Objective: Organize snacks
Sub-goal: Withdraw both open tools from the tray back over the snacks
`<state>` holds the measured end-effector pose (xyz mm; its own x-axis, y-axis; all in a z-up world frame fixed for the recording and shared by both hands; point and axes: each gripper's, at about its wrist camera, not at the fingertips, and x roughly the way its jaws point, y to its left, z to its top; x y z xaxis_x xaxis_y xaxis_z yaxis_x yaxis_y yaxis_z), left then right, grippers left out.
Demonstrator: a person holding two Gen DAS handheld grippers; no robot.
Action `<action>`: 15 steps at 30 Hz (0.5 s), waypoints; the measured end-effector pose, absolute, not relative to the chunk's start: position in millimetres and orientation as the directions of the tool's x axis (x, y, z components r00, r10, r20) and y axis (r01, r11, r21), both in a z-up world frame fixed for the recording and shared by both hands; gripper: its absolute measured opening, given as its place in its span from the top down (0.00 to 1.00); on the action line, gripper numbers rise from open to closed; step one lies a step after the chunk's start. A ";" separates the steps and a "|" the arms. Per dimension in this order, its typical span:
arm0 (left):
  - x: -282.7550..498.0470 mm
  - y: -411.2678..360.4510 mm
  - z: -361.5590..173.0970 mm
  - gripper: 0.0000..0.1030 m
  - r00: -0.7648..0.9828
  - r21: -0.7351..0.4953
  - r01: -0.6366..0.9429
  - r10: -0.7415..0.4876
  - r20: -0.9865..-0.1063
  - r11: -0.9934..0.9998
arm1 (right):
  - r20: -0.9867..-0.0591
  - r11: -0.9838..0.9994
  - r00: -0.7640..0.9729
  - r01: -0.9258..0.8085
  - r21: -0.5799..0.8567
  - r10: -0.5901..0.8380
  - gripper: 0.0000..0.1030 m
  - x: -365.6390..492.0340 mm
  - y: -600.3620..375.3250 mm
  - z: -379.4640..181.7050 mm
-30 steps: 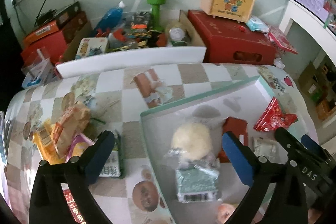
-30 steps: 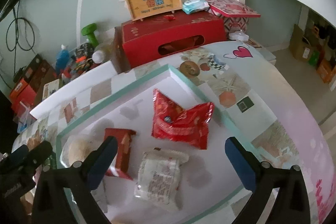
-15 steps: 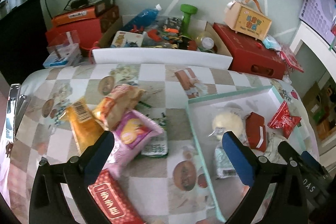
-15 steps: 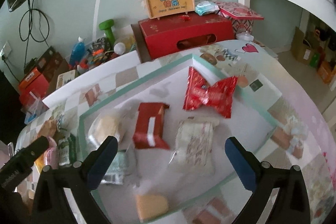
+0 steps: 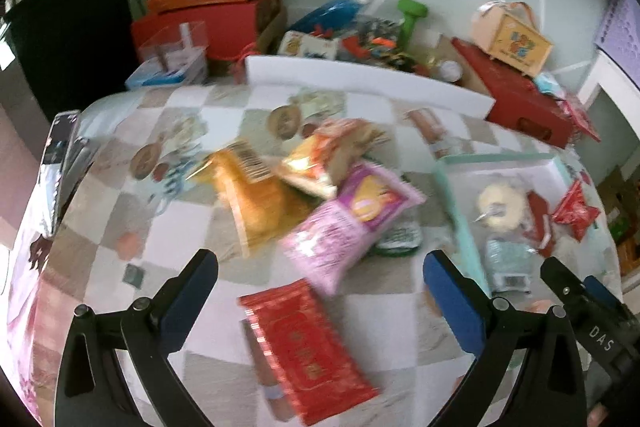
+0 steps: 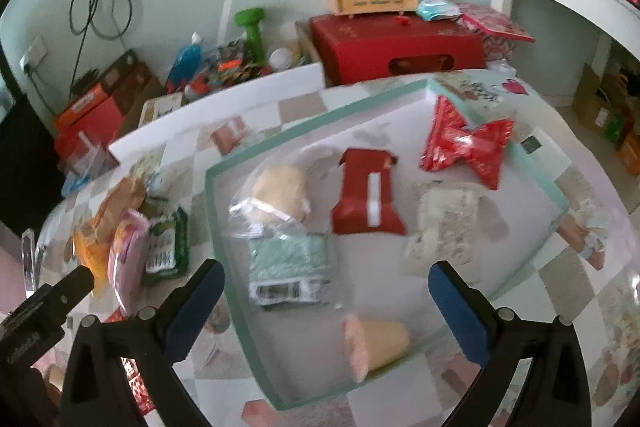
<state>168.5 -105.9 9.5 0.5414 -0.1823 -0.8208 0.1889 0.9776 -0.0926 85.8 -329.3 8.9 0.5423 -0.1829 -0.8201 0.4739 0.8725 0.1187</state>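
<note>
Left wrist view: left gripper [image 5: 320, 303] jaws wide apart, empty; red packet [image 5: 308, 351] between them, pink bag [image 5: 348, 223] and orange bags ahead, untrayed. Right gripper [image 6: 326, 307] also spread, empty, over the tray [image 6: 218, 223] holding about six snacks. Roughly half sorted.

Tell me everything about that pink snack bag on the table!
The pink snack bag is a shiny, puffy plastic pouch with an orange picture on a purple patch. It lies tilted on the checkered tablecloth, outside the tray, its upper corner resting over the orange packet, its side over a green packet. No gripper touches it.
</note>
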 end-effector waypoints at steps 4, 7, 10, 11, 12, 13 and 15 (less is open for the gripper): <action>170.6 -88.9 -0.6 0.01 0.515 -0.112 0.157 -0.178 -0.839 0.981 | -0.830 0.886 0.528 0.454 0.097 -0.180 0.00 92.6 -315.7 4.1; 170.3 -83.4 -8.2 0.01 0.499 -0.109 0.147 -0.169 -0.850 0.983 | -0.834 0.890 0.526 0.444 0.102 -0.167 0.00 96.3 -306.7 2.1; 169.3 -80.9 -13.8 0.01 0.486 -0.120 0.147 -0.177 -0.856 0.982 | -0.837 0.899 0.524 0.427 0.097 -0.158 0.00 100.2 -294.8 0.6; 168.4 -80.1 -15.7 0.01 0.481 -0.124 0.147 -0.181 -0.858 0.981 | -0.838 0.904 0.524 0.417 0.096 -0.153 0.00 101.6 -290.3 -0.2; 167.8 -79.2 -17.8 0.01 0.476 -0.127 0.147 -0.183 -0.860 0.981 | -0.839 0.909 0.523 0.406 0.095 -0.147 0.00 103.1 -285.8 -0.9; 167.2 -78.4 -20.1 0.01 0.471 -0.127 0.144 -0.181 -0.863 0.981 | -0.841 0.912 0.523 0.399 0.093 -0.143 0.00 103.8 -282.2 -1.9; 166.4 -76.7 -24.1 0.01 0.463 -0.123 0.138 -0.174 -0.869 0.983 | -0.841 0.919 0.524 0.384 0.092 -0.135 0.00 104.1 -275.2 -3.6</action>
